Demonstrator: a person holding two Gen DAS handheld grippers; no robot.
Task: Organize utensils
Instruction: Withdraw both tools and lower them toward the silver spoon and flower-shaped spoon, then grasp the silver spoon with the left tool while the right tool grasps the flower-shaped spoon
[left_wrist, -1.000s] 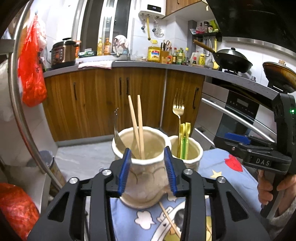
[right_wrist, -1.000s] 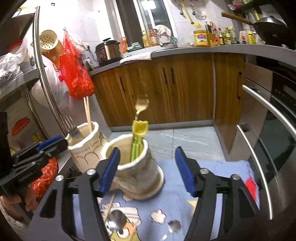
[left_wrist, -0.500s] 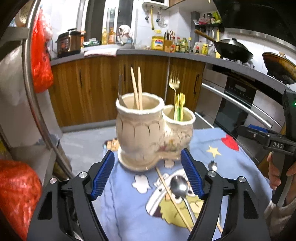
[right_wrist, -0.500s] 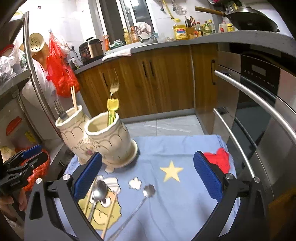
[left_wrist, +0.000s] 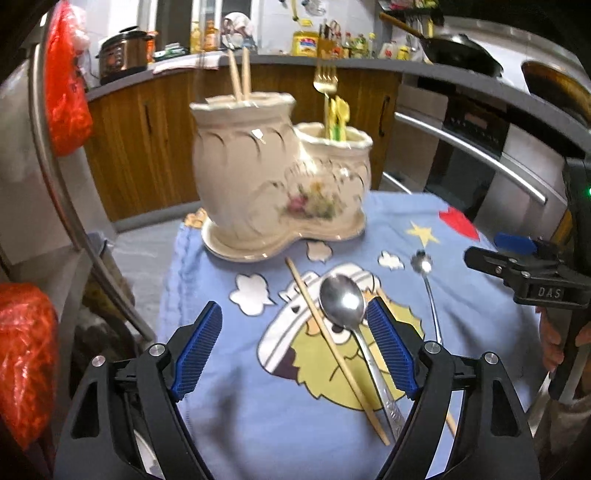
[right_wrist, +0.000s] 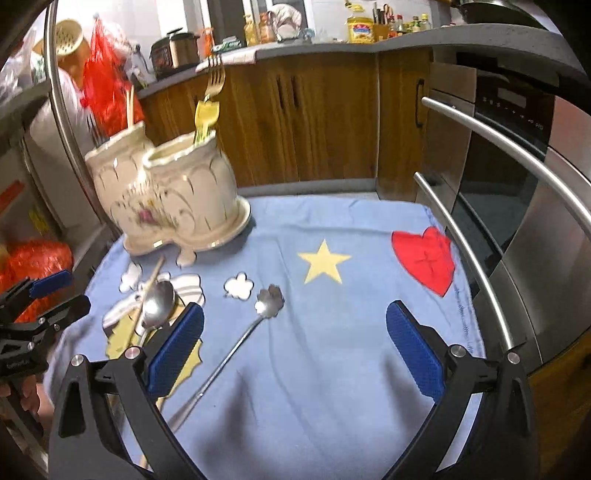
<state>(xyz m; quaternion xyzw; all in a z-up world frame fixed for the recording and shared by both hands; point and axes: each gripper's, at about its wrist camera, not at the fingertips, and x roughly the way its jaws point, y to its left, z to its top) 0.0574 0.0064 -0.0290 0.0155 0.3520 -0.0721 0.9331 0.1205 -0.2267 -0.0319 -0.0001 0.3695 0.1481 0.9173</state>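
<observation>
A cream double-pot holder (left_wrist: 273, 192) (right_wrist: 170, 199) stands at the far end of the blue cloth (left_wrist: 229, 417). It holds wooden chopsticks (left_wrist: 238, 79), a gold fork (left_wrist: 325, 83) and yellow-green utensils (left_wrist: 338, 118). On the cloth lie a large steel spoon (left_wrist: 341, 301) (right_wrist: 159, 304), a single chopstick (left_wrist: 332, 350) and a small flower-bowl spoon (left_wrist: 423, 264) (right_wrist: 271, 301). My left gripper (left_wrist: 293, 314) hovers with its jaws opening; spoon and chopstick lie between them, untouched. My right gripper (right_wrist: 295, 315) is open and grips nothing; the flower spoon lies near its left finger.
An oven with steel bar handles (right_wrist: 491, 147) borders the cloth on the right. Wooden cabinets (right_wrist: 314, 122) stand behind. Red plastic bags (left_wrist: 26, 354) and a steel pole (left_wrist: 62, 177) are at the left. A yellow star (right_wrist: 323, 260) and red heart (right_wrist: 424, 258) mark the cloth.
Both grippers stood around the holder's pots. They have opened wide, drawn back and sunk, and the holder stays standing on the cloth. The loose spoons and chopstick have come into view.
</observation>
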